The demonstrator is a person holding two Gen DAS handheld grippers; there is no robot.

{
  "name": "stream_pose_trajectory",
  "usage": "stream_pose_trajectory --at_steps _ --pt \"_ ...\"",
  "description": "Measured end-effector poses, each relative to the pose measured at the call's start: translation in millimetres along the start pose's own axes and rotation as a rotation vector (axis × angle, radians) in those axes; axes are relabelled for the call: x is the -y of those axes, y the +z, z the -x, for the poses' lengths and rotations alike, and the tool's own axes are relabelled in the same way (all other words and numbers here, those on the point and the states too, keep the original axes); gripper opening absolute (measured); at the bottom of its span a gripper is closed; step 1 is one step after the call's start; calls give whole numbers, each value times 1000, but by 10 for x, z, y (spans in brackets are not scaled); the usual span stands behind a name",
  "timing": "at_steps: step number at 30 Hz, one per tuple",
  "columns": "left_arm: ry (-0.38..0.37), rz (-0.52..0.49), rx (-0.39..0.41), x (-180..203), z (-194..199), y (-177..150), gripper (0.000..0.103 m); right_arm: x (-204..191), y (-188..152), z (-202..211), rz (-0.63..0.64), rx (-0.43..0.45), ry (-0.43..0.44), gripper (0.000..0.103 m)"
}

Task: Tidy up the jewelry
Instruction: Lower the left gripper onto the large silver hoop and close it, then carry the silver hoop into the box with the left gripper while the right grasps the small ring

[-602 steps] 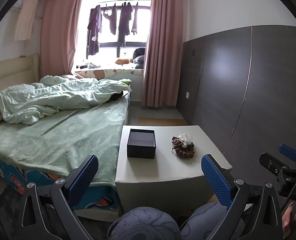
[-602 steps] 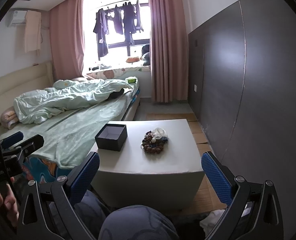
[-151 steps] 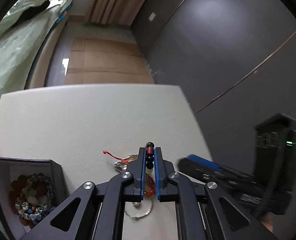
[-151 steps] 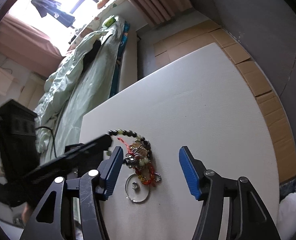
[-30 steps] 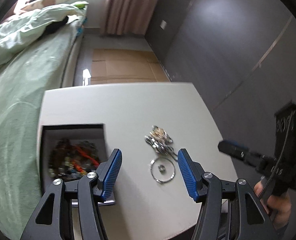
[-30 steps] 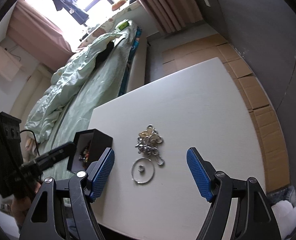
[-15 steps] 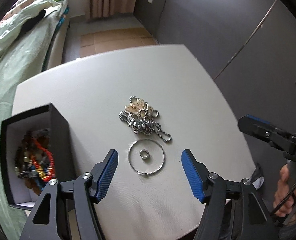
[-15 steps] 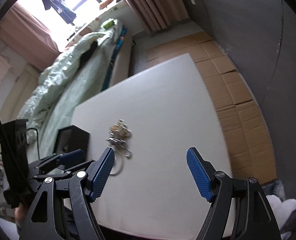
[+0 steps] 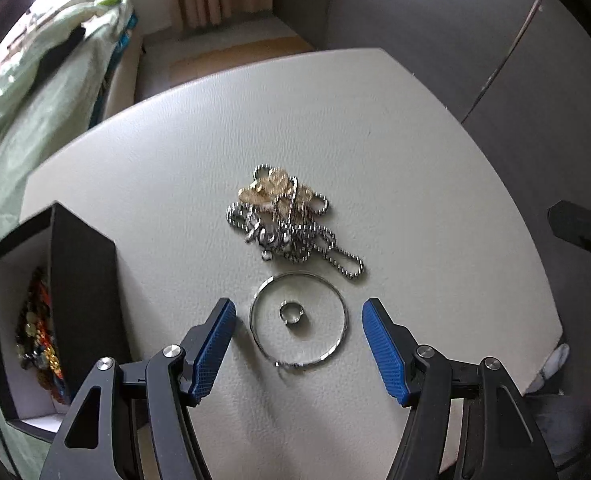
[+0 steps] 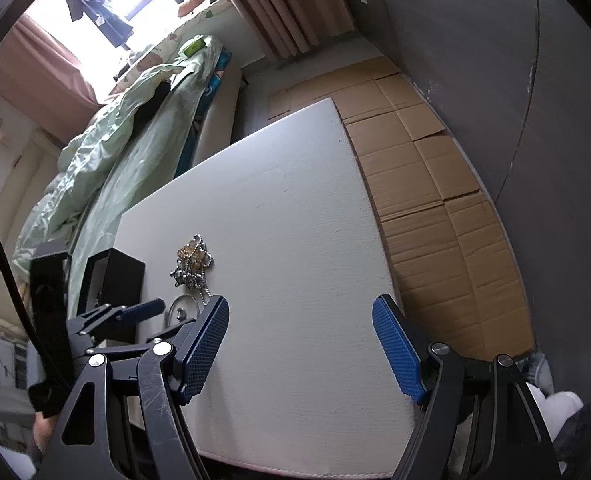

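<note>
**Desk:** While the left hand-held gripper (image 9: 297, 336) hangs wide and empty over the tabletop (image 9: 435, 152), what sits between its blue pads?

**Photographer:** A thin silver bangle (image 9: 298, 319) lying flat, with a small ring (image 9: 291, 313) inside its loop. Just beyond, touching nothing of the tool, is a tangle of ball chain and gold pieces (image 9: 285, 216).

**Desk:** And what changed?

**Photographer:** Five seconds ago those jaws were pinched on a beaded strand above the pile. A second ago they were open beside the black box (image 9: 55, 312). Now the red and dark beads lie in the box, and the gripper has swung back and come down close over the bangle.

**Desk:** So where does the job stand?

**Photographer:** Judging by the layout, the beaded pieces are stowed; bangle, ring and chain remain on the tabletop, well right of the box. The bangle looks next.

**Desk:** The other side?

**Photographer:** The right hand-held gripper (image 10: 301, 340) is spread wide too, holding nothing, over bare tabletop to the right of the jewelry.
</note>
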State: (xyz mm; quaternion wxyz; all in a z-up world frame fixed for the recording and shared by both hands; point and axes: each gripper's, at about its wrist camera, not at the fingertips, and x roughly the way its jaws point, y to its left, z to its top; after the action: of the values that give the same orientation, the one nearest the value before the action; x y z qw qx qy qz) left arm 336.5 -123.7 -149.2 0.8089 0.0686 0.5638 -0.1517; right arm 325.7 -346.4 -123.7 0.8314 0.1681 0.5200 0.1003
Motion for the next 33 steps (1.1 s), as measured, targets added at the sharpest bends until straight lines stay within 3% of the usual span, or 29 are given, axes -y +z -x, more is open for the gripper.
stream_pose_trajectory --at_steps 5,9,19,29,33 --pt "49 -33 20 100 -11 -39 66 -44 7 -36 2 -3 2 75" --pt "40 -39 26 126 22 -46 52 -122 -1 -75 21 -11 -1 75" --pt "-10 -36 58 111 193 -48 51 -229 -22 -147 45 -24 16 75" --pt "-64 49 139 -180 532 22 51 -415 -34 -207 107 -18 33 75" --pt "-75 82 170 -322 641 21 51 -556 -58 -262 159 -27 64 69"
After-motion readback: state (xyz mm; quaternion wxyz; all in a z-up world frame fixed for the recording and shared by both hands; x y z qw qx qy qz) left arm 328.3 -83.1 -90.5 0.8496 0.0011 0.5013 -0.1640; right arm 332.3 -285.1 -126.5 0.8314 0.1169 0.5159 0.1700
